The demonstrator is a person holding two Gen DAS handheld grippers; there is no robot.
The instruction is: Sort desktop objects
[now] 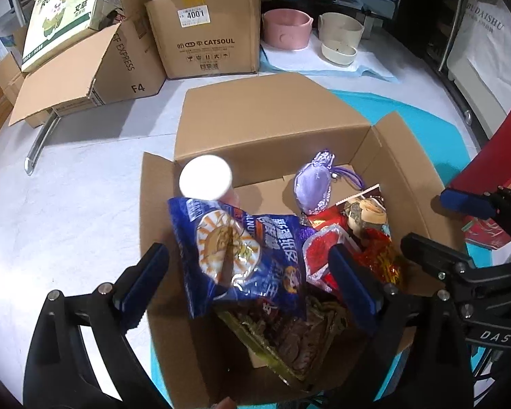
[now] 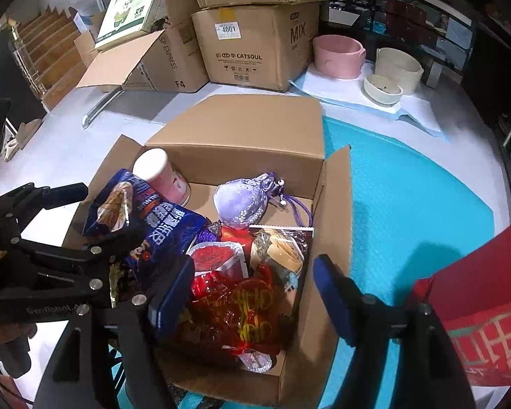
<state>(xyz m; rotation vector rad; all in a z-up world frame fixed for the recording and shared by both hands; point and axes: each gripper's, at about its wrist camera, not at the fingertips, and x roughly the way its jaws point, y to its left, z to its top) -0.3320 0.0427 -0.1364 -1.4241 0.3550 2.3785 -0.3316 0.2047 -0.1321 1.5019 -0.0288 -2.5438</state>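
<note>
An open cardboard box (image 1: 272,129) (image 2: 242,143) stands on a turquoise mat. It holds a blue snack bag (image 1: 245,255) (image 2: 153,218), a pink cup with a white lid (image 1: 206,177) (image 2: 161,177), a purple drawstring pouch (image 1: 313,184) (image 2: 243,201), red wrapped snacks (image 1: 323,248) (image 2: 235,293) and a brown packet (image 1: 289,337). My left gripper (image 1: 252,283) is open above the box, straddling the blue bag without holding it. My right gripper (image 2: 255,296) is open above the box's right side, empty.
Stacked cardboard boxes (image 1: 204,37) (image 2: 255,51) stand behind. A pink bowl (image 1: 286,27) (image 2: 339,54) and cream bowls (image 1: 339,39) (image 2: 391,68) sit on a white pad at the back right. A red box (image 2: 477,306) lies at the right on the mat (image 2: 408,187).
</note>
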